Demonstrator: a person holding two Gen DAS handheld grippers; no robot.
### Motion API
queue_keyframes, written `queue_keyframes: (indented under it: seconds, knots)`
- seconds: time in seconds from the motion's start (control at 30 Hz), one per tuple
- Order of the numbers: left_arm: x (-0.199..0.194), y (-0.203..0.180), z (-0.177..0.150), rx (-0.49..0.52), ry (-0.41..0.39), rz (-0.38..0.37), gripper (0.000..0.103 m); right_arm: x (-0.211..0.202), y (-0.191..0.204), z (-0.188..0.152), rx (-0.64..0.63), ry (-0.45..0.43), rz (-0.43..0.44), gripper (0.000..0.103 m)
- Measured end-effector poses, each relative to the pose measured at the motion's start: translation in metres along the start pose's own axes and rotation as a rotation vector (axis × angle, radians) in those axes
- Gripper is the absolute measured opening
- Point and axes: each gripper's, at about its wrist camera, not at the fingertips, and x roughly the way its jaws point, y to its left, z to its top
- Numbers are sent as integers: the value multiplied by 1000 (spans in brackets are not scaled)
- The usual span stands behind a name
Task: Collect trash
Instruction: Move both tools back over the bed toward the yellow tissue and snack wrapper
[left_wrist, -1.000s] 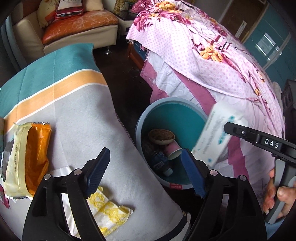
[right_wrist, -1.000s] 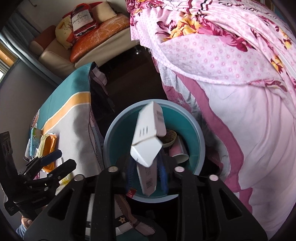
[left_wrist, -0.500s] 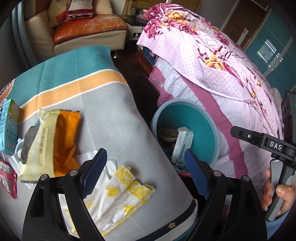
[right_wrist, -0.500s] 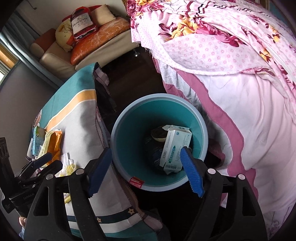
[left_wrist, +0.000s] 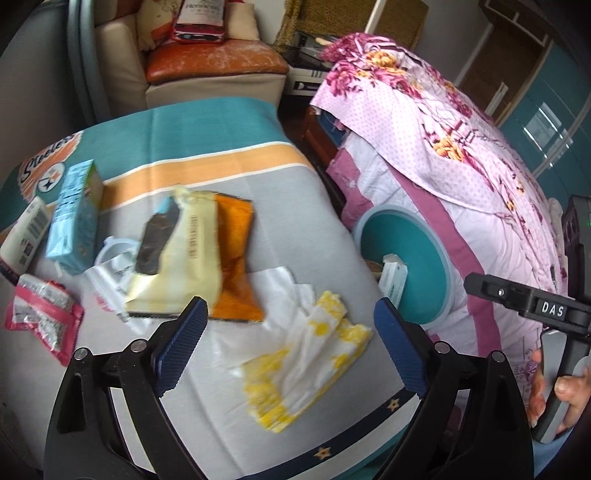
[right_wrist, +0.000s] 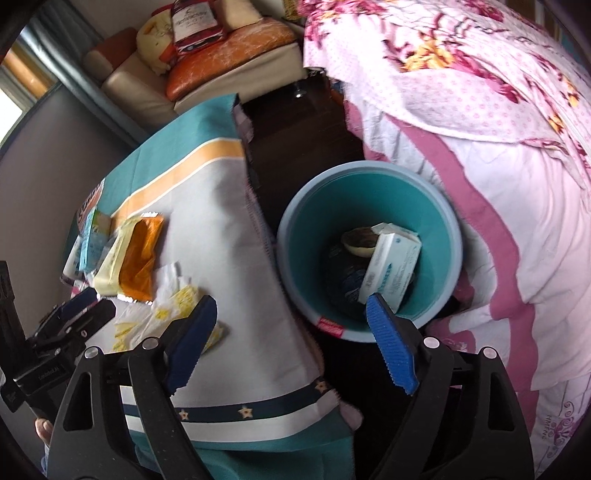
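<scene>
- The left gripper (left_wrist: 288, 345) hangs over the cloth-covered table (left_wrist: 280, 229), its jaws widening with nothing between them; the yellow-and-white tissue (left_wrist: 310, 354) lies just below.
- At the table's left edge lie a pink wrapper (left_wrist: 44, 321), a white tube (left_wrist: 24, 236) and a light blue carton (left_wrist: 74, 218).
- Mid-table, a cream and orange snack bag (left_wrist: 199, 258) rests on clear plastic.
- The right gripper (right_wrist: 291, 343) is also spreading and empty, between the table corner and the teal bin (right_wrist: 436, 206).
- Inside the bin, a white box (right_wrist: 391, 266) leans beside a brown bowl (right_wrist: 360, 242).
- Furthest right, a floral bedspread (right_wrist: 480, 92) drapes the bed.
</scene>
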Motion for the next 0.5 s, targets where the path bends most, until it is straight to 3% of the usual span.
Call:
queue_keyframes:
  seconds: [0.5]
  knots:
    - [-12,112,-22,-188,1,73,93,30,102,3,-202,83,9,83]
